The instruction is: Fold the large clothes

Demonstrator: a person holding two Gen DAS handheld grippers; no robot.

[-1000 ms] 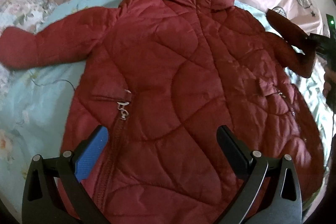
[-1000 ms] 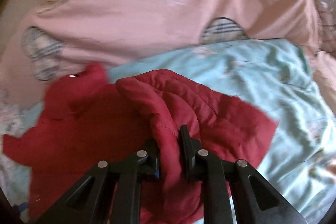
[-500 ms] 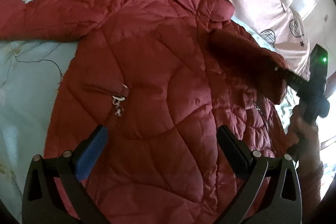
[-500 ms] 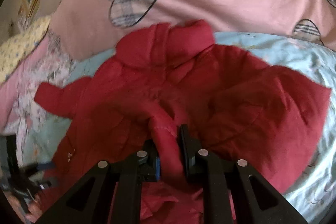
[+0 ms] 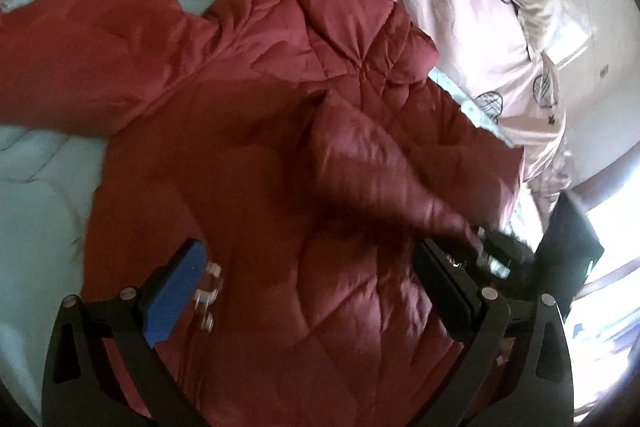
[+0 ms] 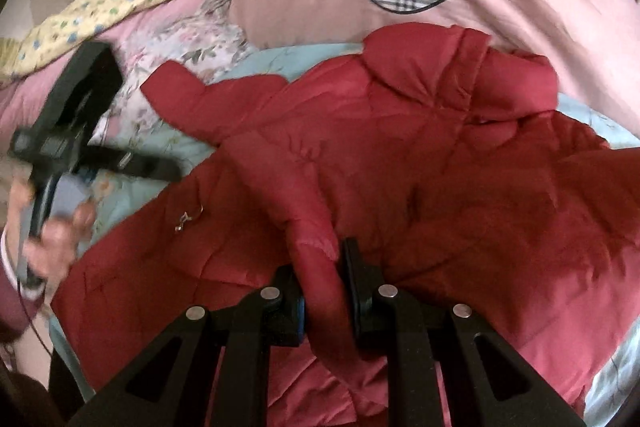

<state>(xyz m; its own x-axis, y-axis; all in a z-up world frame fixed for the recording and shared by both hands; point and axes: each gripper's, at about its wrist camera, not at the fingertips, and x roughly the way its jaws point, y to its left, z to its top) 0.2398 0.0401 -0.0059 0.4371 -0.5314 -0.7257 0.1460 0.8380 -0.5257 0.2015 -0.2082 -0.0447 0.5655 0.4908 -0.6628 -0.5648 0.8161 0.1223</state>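
A big puffy dark-red quilted jacket [image 5: 248,163] is spread flat on a pale blue flowered bed sheet [image 5: 36,195], with its collar near the pink quilt with checked hearts [image 5: 472,39]. It is laid flat like this so that it can be folded neatly.

The cuff of one red padded sleeve [image 6: 316,247] is pinched tight by the right gripper [image 6: 322,301], whose jaws are nearly closed on the cloth. The sleeve is held over the middle of the jacket, most likely so it can be laid across the body as a first fold. In the left wrist view, the sleeve [image 5: 372,171] is seen stretched from the shoulder toward that gripper.

The left gripper [image 5: 316,291] is held wide, with nothing between its jaws. It hangs over the lower part of the jacket, close to a small silver zip pull [image 5: 206,301]. The other sleeve [image 5: 80,67] is seen lying straight out on the sheet. It is probably meant to be folded in too.
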